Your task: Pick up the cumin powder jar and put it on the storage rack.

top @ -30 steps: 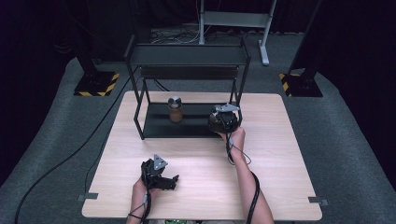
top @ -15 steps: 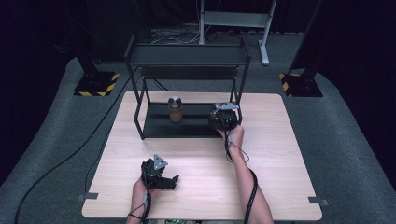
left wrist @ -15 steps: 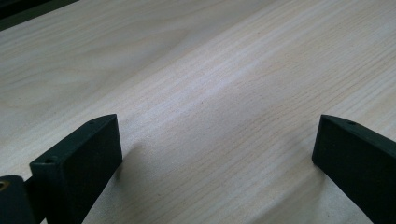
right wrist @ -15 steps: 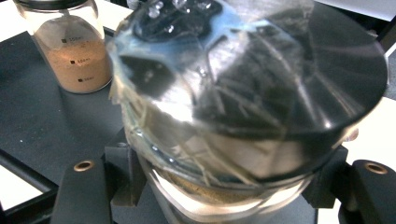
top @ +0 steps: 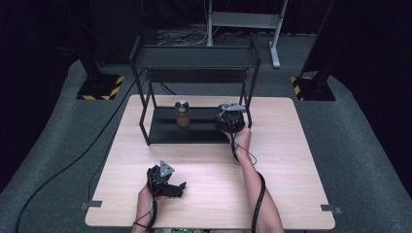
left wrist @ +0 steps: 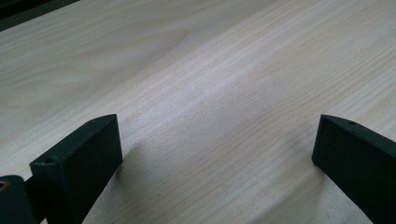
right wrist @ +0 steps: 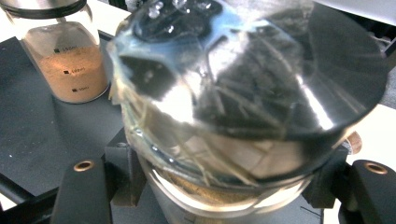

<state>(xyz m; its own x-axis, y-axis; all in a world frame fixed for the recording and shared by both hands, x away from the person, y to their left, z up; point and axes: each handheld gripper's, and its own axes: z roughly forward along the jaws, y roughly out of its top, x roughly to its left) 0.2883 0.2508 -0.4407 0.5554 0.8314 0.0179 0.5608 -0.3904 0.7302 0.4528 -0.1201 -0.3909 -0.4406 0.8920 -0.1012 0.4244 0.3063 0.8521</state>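
Observation:
My right gripper (top: 230, 118) is shut on a glass jar with a shiny metal lid (right wrist: 243, 93), tilted so the lid faces the camera; pale brown powder shows near its bottom. It hovers over the right end of the black rack's lower shelf (top: 194, 132). A second jar of brown powder (top: 182, 113) stands upright on that shelf to the left, and it is at the upper left in the right gripper view (right wrist: 70, 56). My left gripper (top: 170, 187) lies low on the wooden table (top: 291, 170) near its front edge, open, jaws wide over bare wood (left wrist: 215, 93).
The black two-level metal rack (top: 194, 56) stands at the table's back; its right front post (top: 251, 92) rises just beside the held jar. Cables trail from both grippers along the forearms. Grey carpet and stand bases with yellow-black stripes (top: 99, 90) surround the table.
The right gripper with its jar has edged slightly left and farther in toward the rack's lower shelf. The left gripper has stayed put.

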